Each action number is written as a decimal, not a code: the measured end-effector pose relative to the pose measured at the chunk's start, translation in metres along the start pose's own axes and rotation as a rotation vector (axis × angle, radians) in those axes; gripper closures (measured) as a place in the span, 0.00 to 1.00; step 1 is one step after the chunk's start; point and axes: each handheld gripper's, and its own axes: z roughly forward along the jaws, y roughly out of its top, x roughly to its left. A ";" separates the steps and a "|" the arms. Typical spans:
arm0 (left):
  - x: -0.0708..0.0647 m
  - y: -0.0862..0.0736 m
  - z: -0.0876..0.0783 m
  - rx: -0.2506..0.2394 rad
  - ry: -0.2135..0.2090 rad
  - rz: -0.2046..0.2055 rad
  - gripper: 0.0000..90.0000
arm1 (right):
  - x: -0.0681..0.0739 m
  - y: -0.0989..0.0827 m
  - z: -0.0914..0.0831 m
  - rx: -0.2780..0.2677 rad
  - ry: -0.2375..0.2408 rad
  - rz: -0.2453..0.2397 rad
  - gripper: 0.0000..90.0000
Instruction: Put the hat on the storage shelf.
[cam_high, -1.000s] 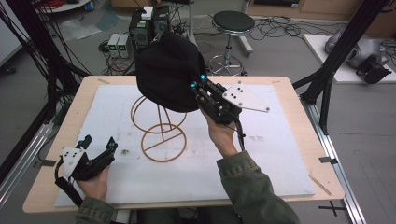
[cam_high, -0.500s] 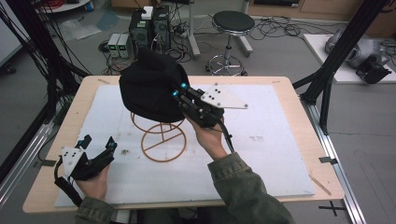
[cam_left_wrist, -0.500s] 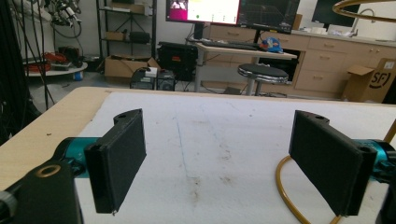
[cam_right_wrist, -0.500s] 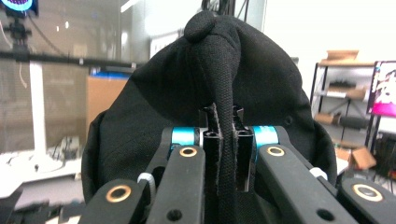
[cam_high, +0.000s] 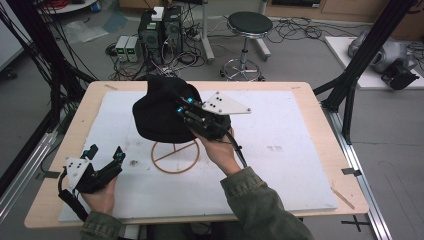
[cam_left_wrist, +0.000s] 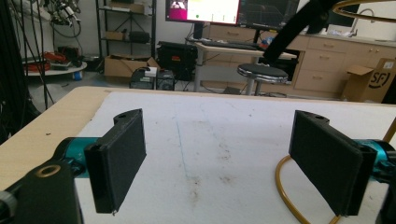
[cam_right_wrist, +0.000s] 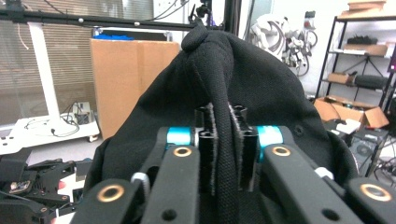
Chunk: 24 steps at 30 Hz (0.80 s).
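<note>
Because the soft black cloth cap (cam_high: 160, 112) is light and floppy, a fold is pinched by the right gripper (cam_high: 186, 111); the left gripper (cam_high: 106, 162) fingers are held apart.

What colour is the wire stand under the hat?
The wire stand is a golden tan, clearest in the high view, below the black hat pinched by the right gripper.

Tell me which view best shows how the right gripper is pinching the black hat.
The right gripper view: the right gripper has its fingers shut on a fold of the black hat, close up. The high view shows the hat held over the wire stand, grip hidden.
</note>
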 end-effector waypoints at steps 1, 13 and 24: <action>0.000 0.000 0.000 0.000 0.000 -0.002 0.21 | 0.000 0.000 0.000 0.002 -0.003 0.002 0.86; 0.000 0.000 0.000 0.003 -0.001 0.003 0.21 | 0.001 -0.009 -0.005 -0.016 -0.063 0.017 0.61; 0.000 0.000 0.000 0.003 0.001 0.004 0.21 | 0.001 -0.010 -0.014 -0.022 -0.101 0.032 0.28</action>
